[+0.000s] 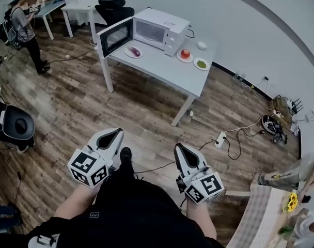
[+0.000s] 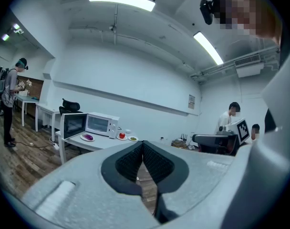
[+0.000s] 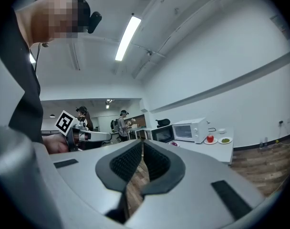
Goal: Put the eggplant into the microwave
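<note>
A purple eggplant (image 1: 135, 51) lies on a white plate in front of the white microwave (image 1: 159, 30), whose door (image 1: 115, 35) stands open, on a grey table (image 1: 162, 68) far ahead of me. My left gripper (image 1: 117, 132) and right gripper (image 1: 178, 147) are held low near my body, both well short of the table, both shut with nothing between the pads. The left gripper view shows the eggplant (image 2: 88, 137) and microwave (image 2: 102, 124) small beyond the left gripper (image 2: 143, 142). In the right gripper view, past the right gripper (image 3: 142, 142), stands the microwave (image 3: 189, 129).
Beside the microwave sit a plate with a red fruit (image 1: 185, 54), a plate of something green (image 1: 201, 63) and a small white bowl (image 1: 202, 45). A power strip (image 1: 220, 138) and cables lie on the wood floor. A person (image 1: 24, 27) stands far left; a black chair (image 1: 16, 124) is at left.
</note>
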`<state>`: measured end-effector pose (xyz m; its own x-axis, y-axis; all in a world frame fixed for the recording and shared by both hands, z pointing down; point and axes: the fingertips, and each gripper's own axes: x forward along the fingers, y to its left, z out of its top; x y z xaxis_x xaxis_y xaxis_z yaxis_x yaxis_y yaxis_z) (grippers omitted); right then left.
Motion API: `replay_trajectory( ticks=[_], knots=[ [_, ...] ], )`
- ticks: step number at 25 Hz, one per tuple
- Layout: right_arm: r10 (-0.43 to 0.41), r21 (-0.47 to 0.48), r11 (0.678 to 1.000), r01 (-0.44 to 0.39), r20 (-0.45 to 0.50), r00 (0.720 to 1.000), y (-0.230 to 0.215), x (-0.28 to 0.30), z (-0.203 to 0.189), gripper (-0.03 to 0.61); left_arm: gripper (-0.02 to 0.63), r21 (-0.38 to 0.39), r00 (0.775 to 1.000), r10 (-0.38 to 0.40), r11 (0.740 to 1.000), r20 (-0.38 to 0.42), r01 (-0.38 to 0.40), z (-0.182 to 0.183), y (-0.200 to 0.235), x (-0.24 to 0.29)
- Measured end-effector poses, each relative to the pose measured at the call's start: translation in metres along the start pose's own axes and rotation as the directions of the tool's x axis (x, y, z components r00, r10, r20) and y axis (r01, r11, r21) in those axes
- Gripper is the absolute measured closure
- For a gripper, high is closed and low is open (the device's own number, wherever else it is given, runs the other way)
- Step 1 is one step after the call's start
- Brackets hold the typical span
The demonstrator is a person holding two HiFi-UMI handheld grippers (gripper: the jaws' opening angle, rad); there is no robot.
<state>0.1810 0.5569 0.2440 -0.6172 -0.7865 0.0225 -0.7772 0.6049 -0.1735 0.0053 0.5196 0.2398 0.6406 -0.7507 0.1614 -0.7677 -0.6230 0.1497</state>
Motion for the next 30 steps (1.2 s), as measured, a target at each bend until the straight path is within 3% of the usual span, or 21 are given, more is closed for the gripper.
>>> replay_trajectory(
  ticks=[6, 20, 30],
  knots=[
    [0.033, 0.007, 0.999, -0.033, -0.002, 0.999, -0.034, 0.076, 0.012, 0.560, 0.604, -0.002, 0.999, 0.026, 1.000, 0.023, -0.026, 0.020, 0.062, 0.041],
    [0.113, 0.017, 0.993, -0.113, -0.030, 0.993, -0.073, 0.306, 0.033, 0.560, 0.604, -0.013, 0.997, 0.063, 0.998, 0.036, -0.062, 0.068, 0.258, 0.122],
    [0.101, 0.040, 0.994, -0.098, -0.061, 0.993, -0.102, 0.395, 0.031, 0.560, 0.604, 0.017, 0.997, 0.077, 0.997, 0.030, -0.077, 0.086, 0.350, 0.159]
  ],
)
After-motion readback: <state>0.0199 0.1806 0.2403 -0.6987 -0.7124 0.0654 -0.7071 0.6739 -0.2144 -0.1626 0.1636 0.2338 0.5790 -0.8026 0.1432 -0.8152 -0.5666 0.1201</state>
